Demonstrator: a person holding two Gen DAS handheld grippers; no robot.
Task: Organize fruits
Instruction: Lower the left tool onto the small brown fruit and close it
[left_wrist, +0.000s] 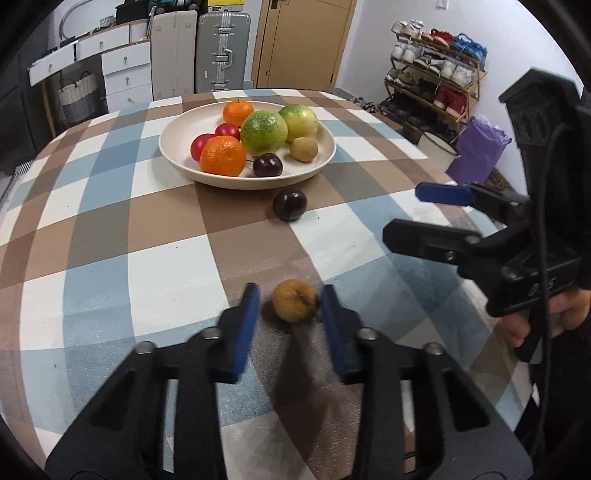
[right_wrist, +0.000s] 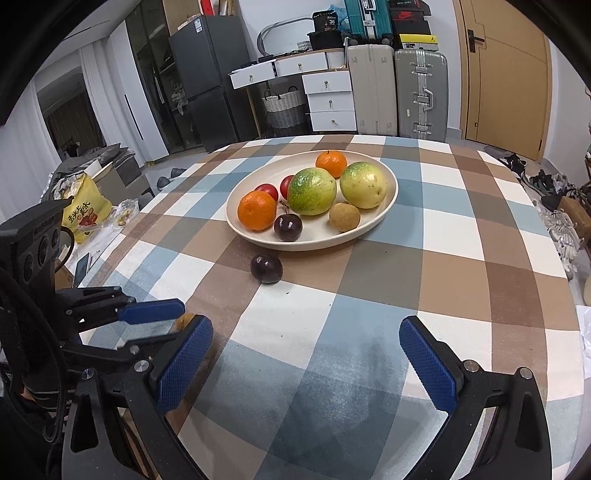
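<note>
A cream plate (left_wrist: 177, 133) (right_wrist: 388, 206) on the checked tablecloth holds two oranges, two green-yellow fruits, red fruits, a dark plum and a small brown fruit. A second dark plum (left_wrist: 290, 204) (right_wrist: 266, 268) lies on the cloth just in front of the plate. A small yellow-brown fruit (left_wrist: 295, 305) lies on the cloth between the blue pads of my left gripper (left_wrist: 290, 295), which is open around it with gaps on both sides. My right gripper (right_wrist: 306, 339) (left_wrist: 413, 212) is open and empty over the cloth at the right.
The round table (right_wrist: 461, 295) drops off on all sides. Behind it stand suitcases (right_wrist: 421, 92), white drawers (right_wrist: 328, 99) and a door. A shoe rack (left_wrist: 436, 74) and a purple bag (left_wrist: 478, 151) are at the right. A yellow bag (right_wrist: 85, 210) lies at the left.
</note>
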